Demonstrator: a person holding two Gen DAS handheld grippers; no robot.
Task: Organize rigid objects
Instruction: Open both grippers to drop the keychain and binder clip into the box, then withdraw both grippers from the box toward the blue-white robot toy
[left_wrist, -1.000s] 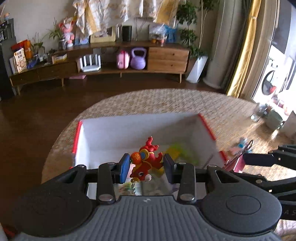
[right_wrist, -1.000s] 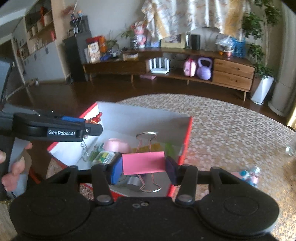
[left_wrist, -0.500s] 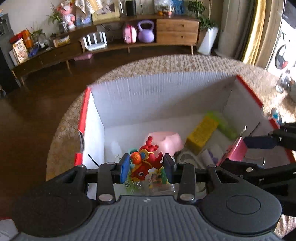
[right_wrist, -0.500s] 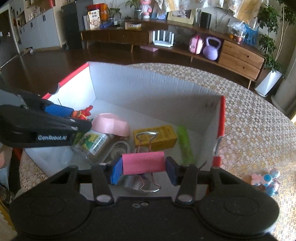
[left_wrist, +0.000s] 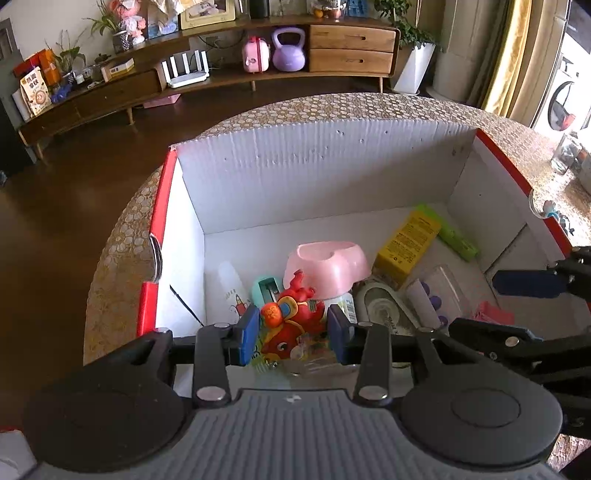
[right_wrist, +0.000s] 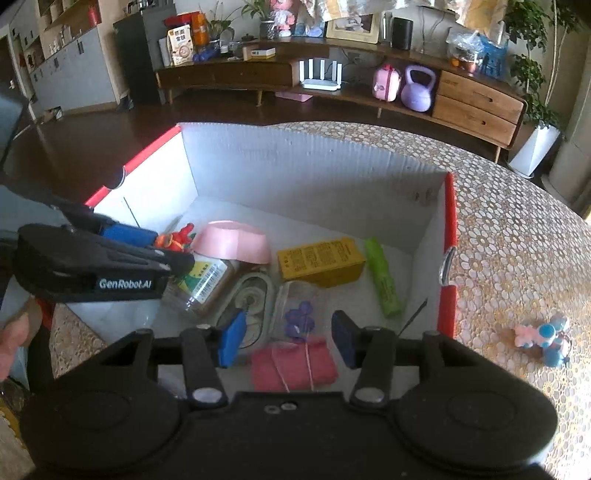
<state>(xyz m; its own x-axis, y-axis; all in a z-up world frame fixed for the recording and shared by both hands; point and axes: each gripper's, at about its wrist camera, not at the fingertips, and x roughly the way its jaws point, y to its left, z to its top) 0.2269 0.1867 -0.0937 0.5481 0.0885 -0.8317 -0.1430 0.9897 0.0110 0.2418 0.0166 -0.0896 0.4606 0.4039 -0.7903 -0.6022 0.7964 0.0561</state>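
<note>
A white cardboard box with red rims (left_wrist: 325, 177) (right_wrist: 314, 173) stands on the round table. My left gripper (left_wrist: 293, 332) is shut on a red toy figure (left_wrist: 291, 317) and holds it low inside the box, over a jar. It also shows in the right wrist view (right_wrist: 162, 245). My right gripper (right_wrist: 288, 339) is open inside the box. A pink binder clip (right_wrist: 293, 363) lies loose on the box floor just below it, and shows in the left wrist view (left_wrist: 493, 317).
In the box lie a pink bowl (left_wrist: 328, 264), a yellow carton (left_wrist: 408, 242), a green tube (right_wrist: 382, 282), a glass jar (right_wrist: 201, 286) and a tape roll (right_wrist: 249, 299). A pink and blue toy (right_wrist: 543, 338) lies on the table right of the box.
Both grippers have gone down into the box. My right gripper has opened and let go of the pink binder clip, which now lies on the box floor. The left still holds the red toy.
</note>
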